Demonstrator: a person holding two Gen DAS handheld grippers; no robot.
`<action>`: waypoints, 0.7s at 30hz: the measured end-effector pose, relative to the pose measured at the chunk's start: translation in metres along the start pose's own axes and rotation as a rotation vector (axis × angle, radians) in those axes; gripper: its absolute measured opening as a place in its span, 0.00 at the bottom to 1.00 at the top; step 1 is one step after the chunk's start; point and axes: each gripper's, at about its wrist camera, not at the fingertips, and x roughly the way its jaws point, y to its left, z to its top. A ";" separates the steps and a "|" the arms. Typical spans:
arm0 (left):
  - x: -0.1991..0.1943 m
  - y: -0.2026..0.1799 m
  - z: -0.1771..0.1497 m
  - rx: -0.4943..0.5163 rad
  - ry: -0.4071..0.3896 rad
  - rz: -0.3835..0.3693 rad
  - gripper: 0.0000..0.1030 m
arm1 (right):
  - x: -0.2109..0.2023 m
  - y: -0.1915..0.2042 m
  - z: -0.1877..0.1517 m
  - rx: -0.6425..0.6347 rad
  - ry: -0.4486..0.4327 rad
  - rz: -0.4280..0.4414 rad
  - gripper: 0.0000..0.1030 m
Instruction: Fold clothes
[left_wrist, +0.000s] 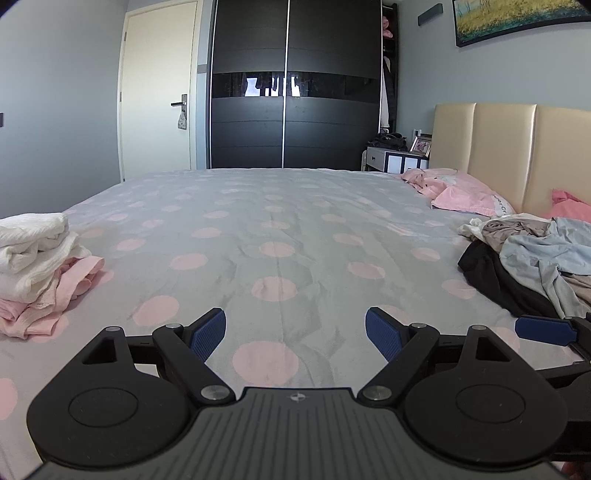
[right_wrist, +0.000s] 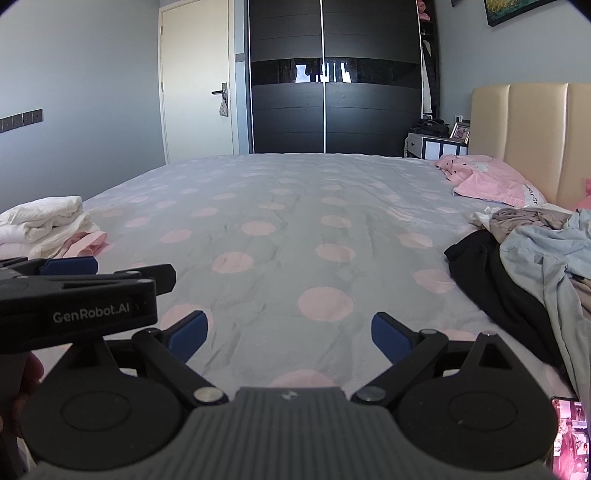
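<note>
The left gripper (left_wrist: 295, 334) hangs low over the bed (left_wrist: 280, 229) with its jaws spread wide, blue pads angled outward and nothing between them but the grey sheet with its pink dots. The right gripper (right_wrist: 290, 338) is just beside it, level with it, jaws likewise spread and empty; in the right wrist view the left gripper's black body crosses the lower left, and in the left wrist view one blue pad of the right gripper pokes in at the right edge. To the left on the sheet sits a stack of folded clothes (left_wrist: 38, 262), white pieces on top of pink ones. To the right, near the headboard (left_wrist: 517, 147), lies a loose heap of unfolded clothes (left_wrist: 532, 266): a black garment at the near edge, pale blue and taupe ones tangled over it. A pink pillow (left_wrist: 465, 192) rests further back against the headboard. Beyond the bed stand a dark wardrobe (left_wrist: 295, 85), a cream door (left_wrist: 159, 85) and a small nightstand (left_wrist: 395, 158).
</note>
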 end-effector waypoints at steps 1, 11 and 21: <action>0.000 0.000 0.000 0.003 0.004 0.001 0.81 | 0.000 0.000 0.000 -0.001 0.002 0.000 0.94; 0.000 -0.001 -0.002 0.016 0.024 0.004 0.81 | -0.001 0.003 -0.001 -0.007 0.014 0.005 0.94; -0.001 -0.001 -0.003 0.022 0.041 0.002 0.81 | -0.002 0.003 -0.003 -0.015 0.020 0.017 0.94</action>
